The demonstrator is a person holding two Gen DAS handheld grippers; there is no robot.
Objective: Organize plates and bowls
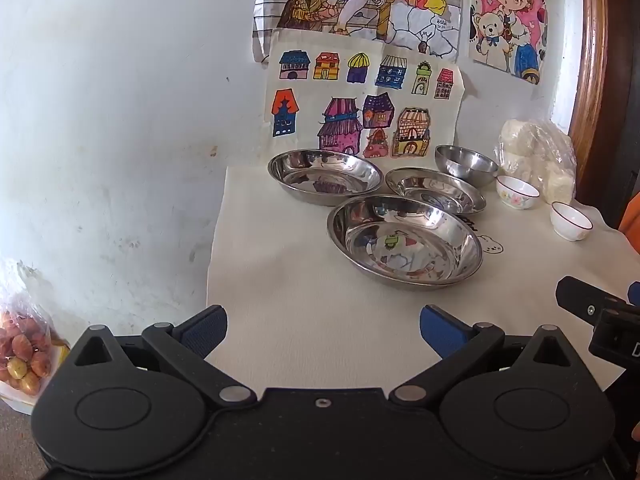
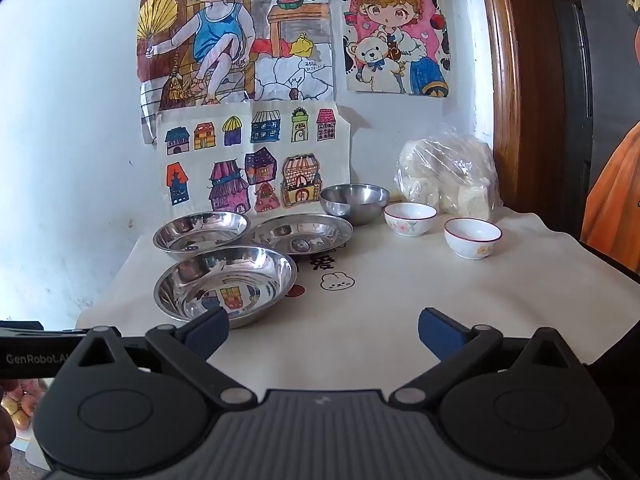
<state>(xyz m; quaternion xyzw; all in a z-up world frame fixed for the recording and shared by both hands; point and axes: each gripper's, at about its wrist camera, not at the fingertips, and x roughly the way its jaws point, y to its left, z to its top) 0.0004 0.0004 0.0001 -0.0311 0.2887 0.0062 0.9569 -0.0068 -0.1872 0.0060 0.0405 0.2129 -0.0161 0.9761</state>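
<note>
A bag of reddish and yellow fruit [image 1: 22, 354], cut off at the frame's left edge, sits low beside the white wall, its contents blurred behind plastic. On the table's cream cloth [image 1: 304, 304], three steel plates cluster toward the left: the far-left plate [image 1: 325, 176] near the wall, the nearest plate [image 1: 404, 238] in front, and a third plate [image 1: 436, 190] whose near rim is partly hidden behind the nearest one; whether the rims touch cannot be told. Right of them stands a steel bowl [image 1: 466, 164], then two small white bowls, one floral [image 1: 517, 192] and one red-rimmed [image 1: 571, 221], apart from each other. Behind these, a clear bag of pale round items [image 1: 536, 152] leans by the wooden door frame [image 1: 590, 60]; what it holds is hard to make out. Children's drawings [image 1: 360, 100] cover the wall above, their upper part cropped. A printed rabbit on the cloth [image 2: 338, 281] shows beside the plates, other print half hidden under them.

The left gripper [image 1: 323, 334] hovers over bare cloth, jaws spread wide, holding nothing. The right gripper [image 2: 323, 334] hangs likewise agape and empty, its left finger overlapping the nearest plate's rim in view. An orange sleeve [image 2: 612, 204] intrudes at the far right, mostly out of frame.
</note>
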